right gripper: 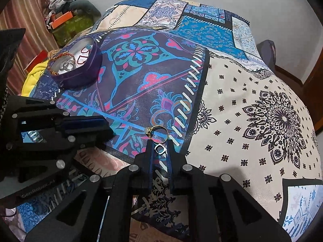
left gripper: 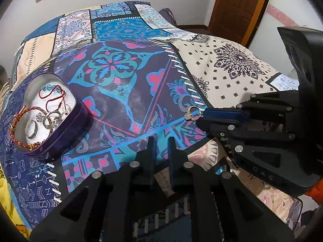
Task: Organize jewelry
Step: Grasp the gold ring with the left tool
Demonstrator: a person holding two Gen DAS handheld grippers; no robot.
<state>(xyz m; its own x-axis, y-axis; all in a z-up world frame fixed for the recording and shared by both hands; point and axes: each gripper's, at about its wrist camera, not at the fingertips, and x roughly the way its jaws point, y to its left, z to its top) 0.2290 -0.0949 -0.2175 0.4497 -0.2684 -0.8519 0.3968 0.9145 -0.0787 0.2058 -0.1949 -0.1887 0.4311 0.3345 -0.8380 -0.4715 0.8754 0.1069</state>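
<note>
Black printed fingers of the right gripper (right gripper: 159, 147) filled the bottom of the right wrist view, and between their tips sat a small silver ring (right gripper: 160, 149), pinched by the blue-lined pads. Just past the tips, at twelve o'clock, a gold ring (right gripper: 159, 132) with a pale stone lay on the patchwork bedspread (right gripper: 252, 104), touching or almost touching the silver one; I could not tell which. Whether the jaws gripped the gold ring as well was not clear, though it seemed to rest on the cloth ahead of them.

From the left wrist view the same gold ring (left gripper: 193, 113) lay at about one o'clock, right at the end of the right gripper (left gripper: 201, 119), which reached in from three o'clock. The left gripper (left gripper: 161, 147) hung low with its jaws parted a little around nothing, well apart from the ring. So the right hand was plainly the nearer one.

The purple jewelry box (left gripper: 76, 121), soft-sided with rounded corners and a pale lining, stood at ten o'clock in both views, well away across the bedspread. It already held red cords, a beaded orange bangle and several silver rings. By my judgement the carry ran leftward to that box, and the thin smooth bands could slip from the pads on the way.
</note>
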